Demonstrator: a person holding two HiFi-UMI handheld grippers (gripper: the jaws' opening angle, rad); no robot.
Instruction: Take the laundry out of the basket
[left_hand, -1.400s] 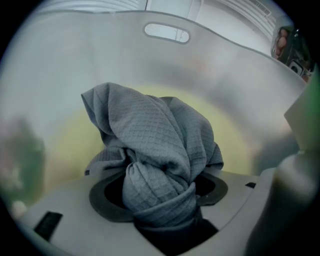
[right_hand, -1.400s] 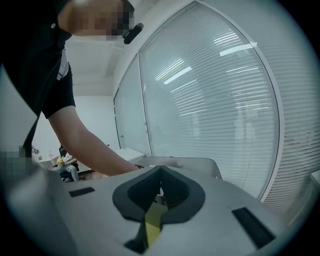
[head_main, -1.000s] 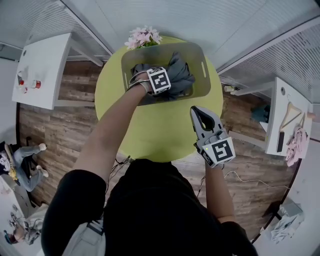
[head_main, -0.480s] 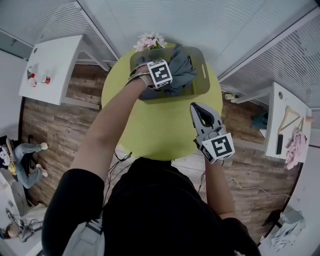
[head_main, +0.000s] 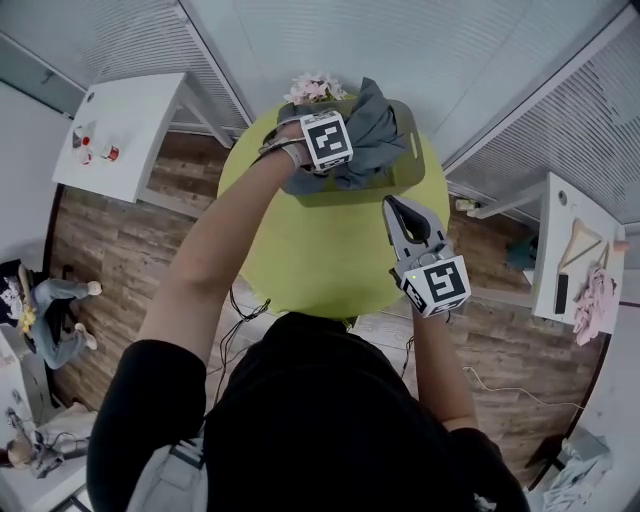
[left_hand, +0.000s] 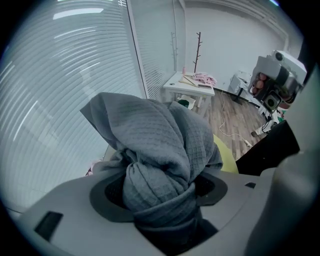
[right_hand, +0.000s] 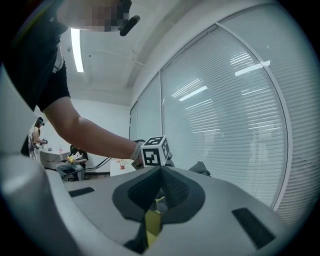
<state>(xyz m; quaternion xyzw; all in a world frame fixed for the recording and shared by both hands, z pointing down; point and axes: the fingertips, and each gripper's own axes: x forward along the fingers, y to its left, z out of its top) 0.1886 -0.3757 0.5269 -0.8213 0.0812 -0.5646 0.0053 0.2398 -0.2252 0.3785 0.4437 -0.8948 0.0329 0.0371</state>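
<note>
Laundry, grey waffle-weave cloth: bunched, clamped between left gripper jaws, above grey basket on round green table. Right gripper: jaws together, empty, over table near basket.

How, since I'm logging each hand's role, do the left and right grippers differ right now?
The left gripper has its fingers clamped on a bunched grey cloth; the right gripper has its fingers together on nothing. The left gripper points steeply down above the basket; the right gripper points level over the green table. Both share the same grey build.
</note>
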